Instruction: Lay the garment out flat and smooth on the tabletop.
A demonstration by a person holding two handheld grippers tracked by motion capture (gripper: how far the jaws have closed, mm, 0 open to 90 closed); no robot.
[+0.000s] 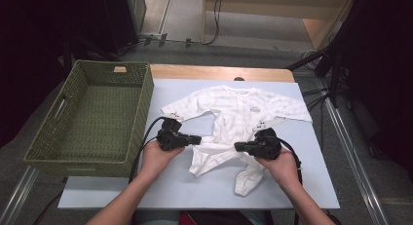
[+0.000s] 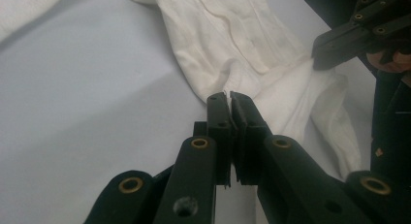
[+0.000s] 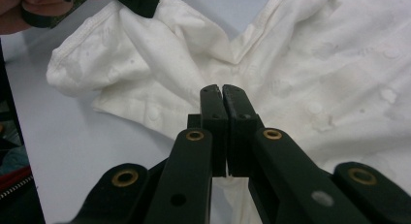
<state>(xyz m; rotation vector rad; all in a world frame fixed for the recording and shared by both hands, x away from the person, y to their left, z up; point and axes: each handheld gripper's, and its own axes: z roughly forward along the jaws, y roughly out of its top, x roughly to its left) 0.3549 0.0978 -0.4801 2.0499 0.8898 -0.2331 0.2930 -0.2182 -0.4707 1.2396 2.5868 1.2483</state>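
The white baby romper point(image 1: 234, 120) lies spread at the middle of the worktop point(image 1: 311, 186), legs toward the near edge. The left claw point(image 1: 198, 139) pinches its left leg cloth; the right claw point(image 1: 237, 146) is clenched on the other leg. A green basket point(image 1: 146, 96) stands at the left edge.

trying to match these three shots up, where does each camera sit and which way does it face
High view: above the person's side, looking forward and down on the table, basket and baby suit; both forearms, the left gripper and right gripper show.
Left gripper view: rides the left gripper, looking along its shut jaws pinching the suit's edge.
Right gripper view: rides the right gripper, looking along its shut jaws into the suit's cloth.
Shared: both gripper views show the suit and the other gripper at the top edge.
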